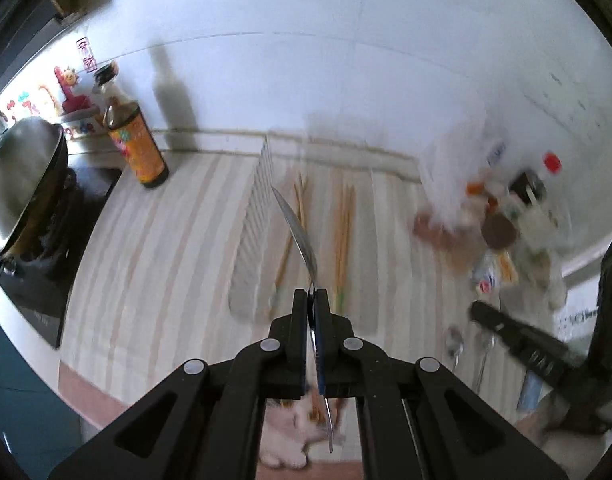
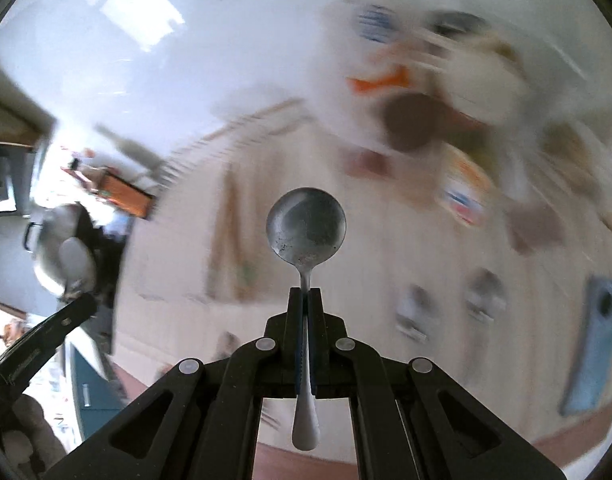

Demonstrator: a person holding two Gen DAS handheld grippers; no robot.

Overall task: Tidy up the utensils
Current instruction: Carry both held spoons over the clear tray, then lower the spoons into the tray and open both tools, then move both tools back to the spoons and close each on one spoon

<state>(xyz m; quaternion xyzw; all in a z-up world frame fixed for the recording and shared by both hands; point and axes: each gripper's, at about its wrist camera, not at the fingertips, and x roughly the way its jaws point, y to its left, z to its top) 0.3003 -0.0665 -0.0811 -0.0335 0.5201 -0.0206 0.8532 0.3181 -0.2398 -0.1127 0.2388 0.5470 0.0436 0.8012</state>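
While gripped apart: two spoons.

We see the right gripper closed on the neck of a metal spoon, bowl facing us, white handle end hanging below the jaws. Behind, blurred, lie the striped counter, two more spoons and a blue phone. The left gripper enters at left.

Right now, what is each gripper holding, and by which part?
Left gripper: a metal spoon, edge-on, clamped at its neck. Right gripper: another spoon, clamped on its handle just below the bowl.
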